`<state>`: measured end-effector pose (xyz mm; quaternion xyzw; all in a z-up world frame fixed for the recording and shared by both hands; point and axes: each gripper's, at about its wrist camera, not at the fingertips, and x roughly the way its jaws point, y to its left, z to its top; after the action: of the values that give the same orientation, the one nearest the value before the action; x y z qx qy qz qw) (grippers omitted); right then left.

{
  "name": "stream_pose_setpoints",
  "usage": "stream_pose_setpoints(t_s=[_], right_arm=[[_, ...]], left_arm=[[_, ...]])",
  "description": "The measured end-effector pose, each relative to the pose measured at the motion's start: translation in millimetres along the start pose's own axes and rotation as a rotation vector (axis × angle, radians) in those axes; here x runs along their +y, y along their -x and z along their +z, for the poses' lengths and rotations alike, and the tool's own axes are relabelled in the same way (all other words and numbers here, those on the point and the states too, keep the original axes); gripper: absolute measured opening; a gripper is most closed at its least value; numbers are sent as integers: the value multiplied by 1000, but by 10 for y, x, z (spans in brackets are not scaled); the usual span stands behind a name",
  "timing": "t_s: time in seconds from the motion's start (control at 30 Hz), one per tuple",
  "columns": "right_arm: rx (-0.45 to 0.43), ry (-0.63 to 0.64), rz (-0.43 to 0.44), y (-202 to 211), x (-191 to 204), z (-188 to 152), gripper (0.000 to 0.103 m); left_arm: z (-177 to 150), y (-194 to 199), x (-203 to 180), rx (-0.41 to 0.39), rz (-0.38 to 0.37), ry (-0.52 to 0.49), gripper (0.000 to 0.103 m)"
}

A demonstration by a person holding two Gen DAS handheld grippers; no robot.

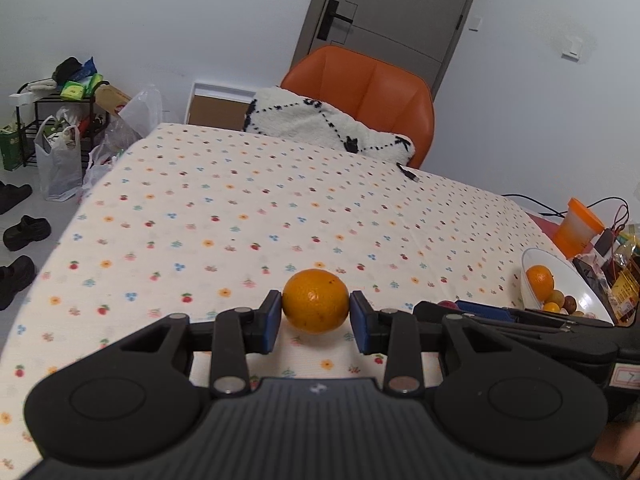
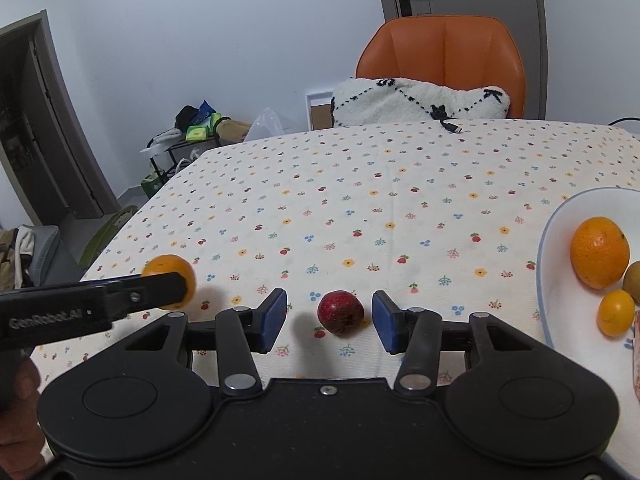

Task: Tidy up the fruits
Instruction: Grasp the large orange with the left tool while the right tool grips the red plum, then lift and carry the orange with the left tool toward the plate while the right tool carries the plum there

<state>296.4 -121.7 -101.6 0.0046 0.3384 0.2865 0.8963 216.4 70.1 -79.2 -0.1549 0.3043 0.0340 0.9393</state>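
The left gripper (image 1: pixel 316 314) has its blue-padded fingers (image 1: pixel 270 322) pressed against either side of an orange (image 1: pixel 316 300), held just above the flowered cloth on the worktop (image 1: pixel 240 208). Beside it, the right gripper (image 2: pixel 329 320) stands with its fingers (image 2: pixel 276 314) spread wide either side of a small dark red fruit (image 2: pixel 341 312), which sits on the cloth between them with a gap on each side, touched by neither pad. From the right-hand camera the left gripper's dark body cuts across part of the held orange (image 2: pixel 170 280). Off to the right sits a white bowl (image 2: pixel 552 248) with a second orange (image 2: pixel 599 251) in it, a small yellow-orange fruit (image 2: pixel 616 313) below that and a brownish one at the picture's edge. Past the bowl, at the worktop's right end, there is an orange cup (image 1: pixel 578 228), some packets and tangled cables. A charging cable end (image 2: pixel 451 126) lies on the far side of the cloth. Behind the worktop stands an orange chair (image 2: pixel 440 64) with a fluffy white cushion (image 2: pixel 420 100) patterned in black, and behind that a grey door (image 1: pixel 392 8) in a pale wall. To the left, a black rack (image 1: pixel 60 120) piled with bags, and dark shoes (image 1: pixel 24 232) on the floor.
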Motion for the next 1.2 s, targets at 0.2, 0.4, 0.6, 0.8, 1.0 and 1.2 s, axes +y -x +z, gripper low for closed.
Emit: stream_pose_setpoints(t_s=[0.2, 0.4, 0.6, 0.8, 1.0, 1.2], right_arm=[[-4, 11, -15, -20, 23, -6, 43], [-1, 6, -18, 28, 55, -5, 23], [-32, 7, -4, 213, 105, -12, 23], [-58, 5, 12, 367, 131, -2, 23], [-88, 3, 24, 526, 122, 19, 23], [-118, -3, 29, 663, 75, 26, 23]], left_arm=[[-17, 101, 52, -9, 14, 8, 35], [-10, 186, 92, -22, 26, 17, 35], [5, 259, 61, -35, 32, 16, 35], [13, 373, -10, -59, 35, 7, 35], [21, 463, -111, -81, 43, -8, 35], [24, 512, -227, -92, 39, -21, 35]])
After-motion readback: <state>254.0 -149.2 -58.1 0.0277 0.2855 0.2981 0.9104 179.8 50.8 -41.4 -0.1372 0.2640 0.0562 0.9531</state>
